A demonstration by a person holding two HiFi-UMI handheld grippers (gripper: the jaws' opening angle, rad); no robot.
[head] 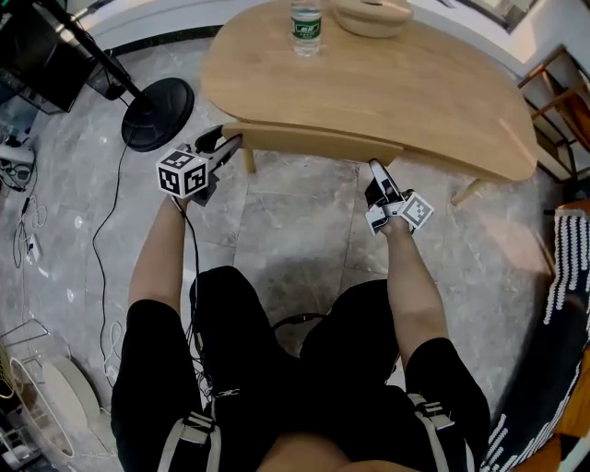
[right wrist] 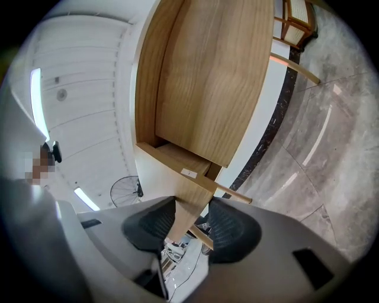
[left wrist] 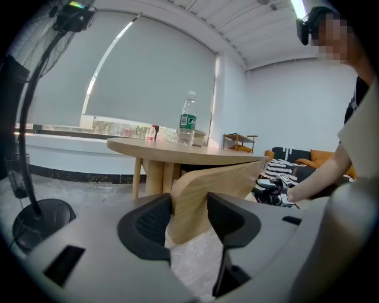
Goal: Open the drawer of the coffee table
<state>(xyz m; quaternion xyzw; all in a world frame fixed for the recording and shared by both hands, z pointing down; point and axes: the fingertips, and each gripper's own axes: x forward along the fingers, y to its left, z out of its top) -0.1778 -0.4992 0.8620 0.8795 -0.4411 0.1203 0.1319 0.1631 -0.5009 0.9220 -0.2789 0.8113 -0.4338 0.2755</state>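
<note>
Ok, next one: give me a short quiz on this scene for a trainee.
1. Which of these stands on the coffee table? A) bottle B) laptop C) kettle
2. True or false: the fan stands on the coffee table.
3. Fill in: the right gripper has one end of the ___ between its jaws.
Key: 1 A. 2 False; it stands on the floor. 3 drawer front.
</note>
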